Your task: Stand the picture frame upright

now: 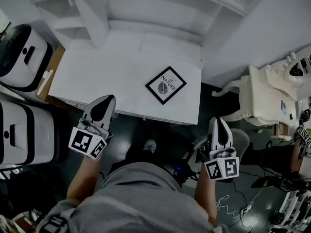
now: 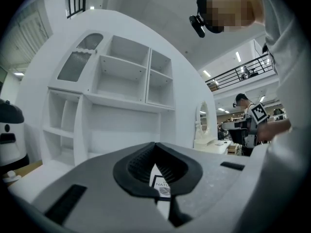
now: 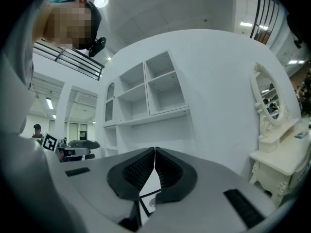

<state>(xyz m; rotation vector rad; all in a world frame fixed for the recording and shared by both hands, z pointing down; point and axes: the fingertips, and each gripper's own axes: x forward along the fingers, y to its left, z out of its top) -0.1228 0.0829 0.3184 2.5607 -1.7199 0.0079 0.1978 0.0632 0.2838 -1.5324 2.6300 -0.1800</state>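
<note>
Your left tool (image 1: 107, 100) and right tool (image 1: 217, 122) are both pressed together, empty. The frame (image 1: 165, 85) lies flat by the tabletop's (image 1: 97, 72) near right edge, corner towards you, beyond and between the tools, neither clearly nearer.

The left gripper (image 1: 110, 99), a grey plastic two-jaw tool with black ribbed pads and a square-marker cube at its rear, is held level and pointing forward, its jaws closed tip to tip. The right gripper (image 1: 217, 121), of the same make, is posed alike with its jaws together. A bare left forearm (image 1: 81, 176) and right forearm (image 1: 206, 194) reach forward on either side of the grey-shirted torso.
</note>
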